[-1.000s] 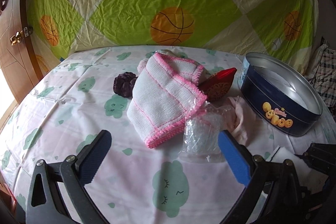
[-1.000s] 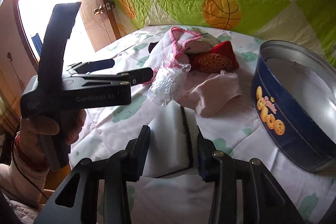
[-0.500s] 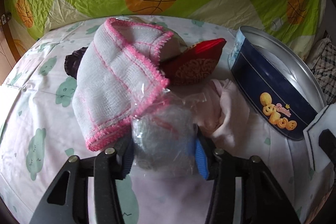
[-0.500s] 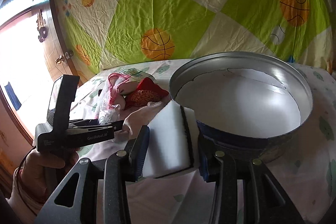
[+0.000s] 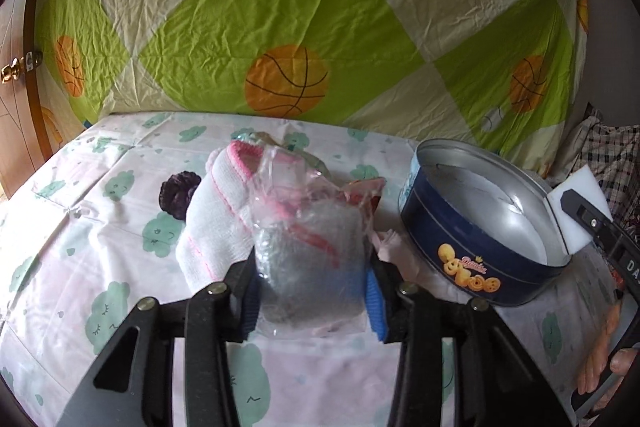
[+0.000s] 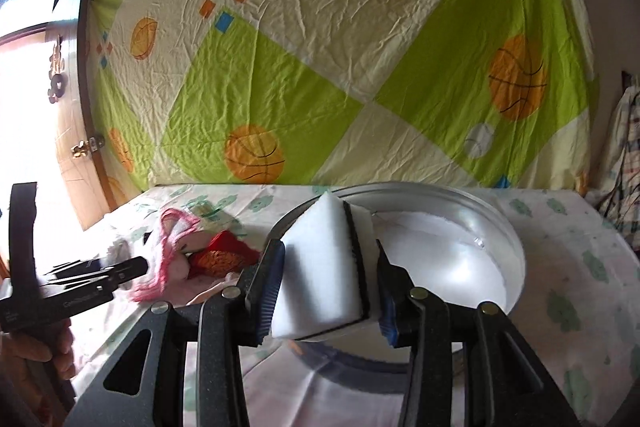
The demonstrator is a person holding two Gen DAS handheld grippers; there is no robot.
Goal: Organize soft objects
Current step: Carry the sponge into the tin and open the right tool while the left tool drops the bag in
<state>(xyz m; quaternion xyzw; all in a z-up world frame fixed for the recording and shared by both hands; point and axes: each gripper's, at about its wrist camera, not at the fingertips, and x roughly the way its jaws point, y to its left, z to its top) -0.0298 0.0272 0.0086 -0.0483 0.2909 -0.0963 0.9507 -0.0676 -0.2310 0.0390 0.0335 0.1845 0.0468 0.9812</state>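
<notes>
The left gripper [image 5: 312, 301] has its fingers [image 5: 374, 303] clamped on a clear plastic bag [image 5: 310, 243] with something grey and scrubby inside; the bag stands up between the blue pads, lifted off the bed [image 5: 80, 227], and hides part of the pile behind it. That pile lies on the bed's pale sheet printed with green clouds: a white knitted cloth with pink edging [image 5: 216, 223], a dark purple lump [image 5: 178, 193] just beside its left side, a red item [image 6: 222, 255] and a pale pink cloth [image 5: 394, 247] peeking out on the right, near the tin. The round blue tin [image 5: 476, 255], with yellow lettering on its wall and a shiny silver inside, sits on the bed to the right of the pile. The right gripper [image 6: 326, 287] has its fingers [image 6: 270, 281] closed on a white sponge [image 6: 320, 271] with a thin dark layer through it; the sponge is held over the near rim of the tin [image 6: 508, 251], tilted, not touching the bottom. A sheet with basketballs and green squares [image 6: 320, 67] hangs behind the bed, and a wooden door [image 6: 76, 131] stands at the left.
</notes>
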